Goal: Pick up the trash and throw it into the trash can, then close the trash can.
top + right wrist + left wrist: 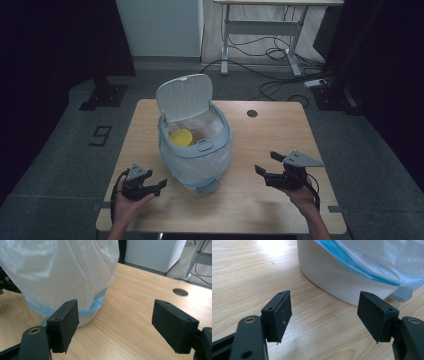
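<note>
A small white bin (196, 150) stands in the middle of the wooden table (280, 131), its lid (184, 96) flipped up at the back. A pale blue plastic liner (220, 159) hangs over its rim. Something round and yellow (181, 137) lies inside. My left gripper (161, 185) is open on the table just left of the bin's base (337, 282). My right gripper (267, 163) is open to the right of the bin, with the liner (62, 272) ahead of its jaws. Nothing sits between either pair of jaws.
A round cable hole (252, 113) marks the table's far right part (180, 292). Beyond the table stand a white cabinet (160, 27) and a desk frame (260, 30) with cables on the floor. Black stands flank the table on both sides.
</note>
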`<state>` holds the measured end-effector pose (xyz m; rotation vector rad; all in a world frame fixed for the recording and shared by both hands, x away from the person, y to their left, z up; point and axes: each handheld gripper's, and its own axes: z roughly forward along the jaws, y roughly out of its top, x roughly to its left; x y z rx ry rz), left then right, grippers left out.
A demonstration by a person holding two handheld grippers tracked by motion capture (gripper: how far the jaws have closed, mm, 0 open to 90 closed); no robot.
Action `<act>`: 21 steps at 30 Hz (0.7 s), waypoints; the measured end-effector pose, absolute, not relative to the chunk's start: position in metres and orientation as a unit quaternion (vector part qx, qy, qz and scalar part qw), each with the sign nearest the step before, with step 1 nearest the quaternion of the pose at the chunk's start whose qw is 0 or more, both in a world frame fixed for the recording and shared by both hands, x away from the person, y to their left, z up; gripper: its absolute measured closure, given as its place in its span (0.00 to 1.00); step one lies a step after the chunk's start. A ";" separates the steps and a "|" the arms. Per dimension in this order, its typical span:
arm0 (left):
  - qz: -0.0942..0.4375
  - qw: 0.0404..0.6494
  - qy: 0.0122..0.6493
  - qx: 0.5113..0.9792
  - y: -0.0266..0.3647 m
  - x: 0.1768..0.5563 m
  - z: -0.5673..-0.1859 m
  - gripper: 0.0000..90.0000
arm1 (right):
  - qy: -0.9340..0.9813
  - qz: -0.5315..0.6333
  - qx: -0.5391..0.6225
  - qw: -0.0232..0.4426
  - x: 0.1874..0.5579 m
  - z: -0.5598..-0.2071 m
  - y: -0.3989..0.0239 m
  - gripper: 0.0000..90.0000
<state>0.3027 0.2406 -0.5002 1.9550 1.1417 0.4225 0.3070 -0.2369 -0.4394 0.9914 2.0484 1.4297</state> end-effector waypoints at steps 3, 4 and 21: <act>0.167 0.408 0.454 0.775 0.241 0.302 -0.500 0.31 | 0.739 0.519 0.366 0.224 0.304 -0.449 -0.241 0.24; 0.167 0.408 0.454 0.774 0.241 0.302 -0.500 0.31 | 0.740 0.518 0.367 0.223 0.303 -0.452 -0.242 0.24; 0.160 0.460 0.446 0.750 0.250 0.292 -0.456 0.31 | 0.746 0.503 0.375 0.223 0.302 -0.463 -0.249 0.25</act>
